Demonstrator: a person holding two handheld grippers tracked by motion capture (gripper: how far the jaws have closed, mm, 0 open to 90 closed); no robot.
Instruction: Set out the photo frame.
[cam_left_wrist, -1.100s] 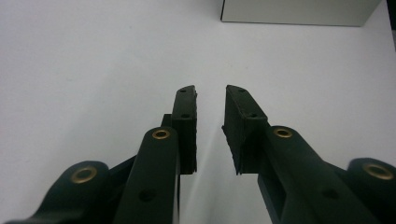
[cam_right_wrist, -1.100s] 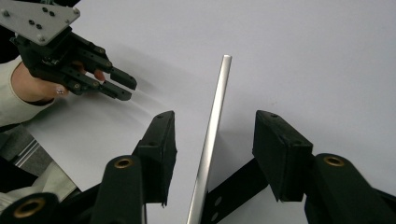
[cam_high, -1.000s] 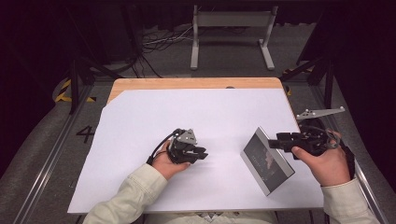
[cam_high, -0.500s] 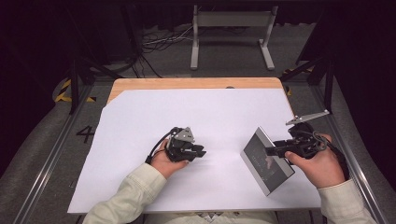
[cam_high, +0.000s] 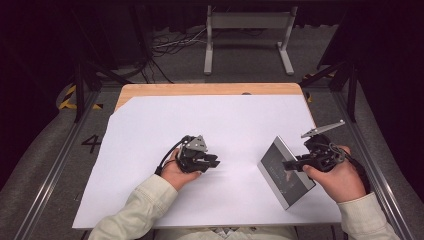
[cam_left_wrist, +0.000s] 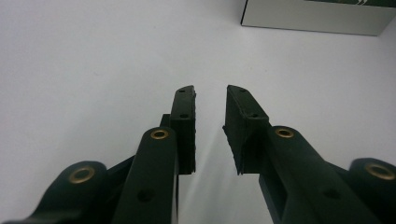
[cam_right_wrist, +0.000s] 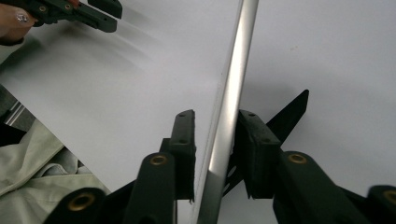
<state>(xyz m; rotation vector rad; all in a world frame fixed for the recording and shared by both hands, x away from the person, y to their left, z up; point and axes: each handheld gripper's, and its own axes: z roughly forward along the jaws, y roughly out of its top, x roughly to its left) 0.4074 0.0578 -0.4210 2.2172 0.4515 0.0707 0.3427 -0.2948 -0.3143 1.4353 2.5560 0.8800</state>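
Observation:
A flat box (cam_high: 287, 185) with a dark top and silver sides lies on the white sheet (cam_high: 225, 120) at the right. My right gripper (cam_high: 286, 165) reaches onto it from the right. In the right gripper view the jaws (cam_right_wrist: 215, 114) have just been closing and the box's silver edge (cam_right_wrist: 238, 60) runs between them, both pads against it. My left gripper (cam_high: 216, 161) rests on the sheet near the middle, pointing right toward the box. Its jaws (cam_left_wrist: 210, 91) stand a little apart with nothing between them, and the box's side (cam_left_wrist: 317, 16) shows far ahead.
The sheet covers most of a wooden table (cam_high: 210, 89), whose bare strip shows at the back. A metal stand (cam_high: 247, 20) and cables lie on the floor behind. Dark frame rails run along both sides.
The right gripper has shifted slightly left and down over the box, and its jaws have narrowed onto the box's edge. The left hand has kept still.

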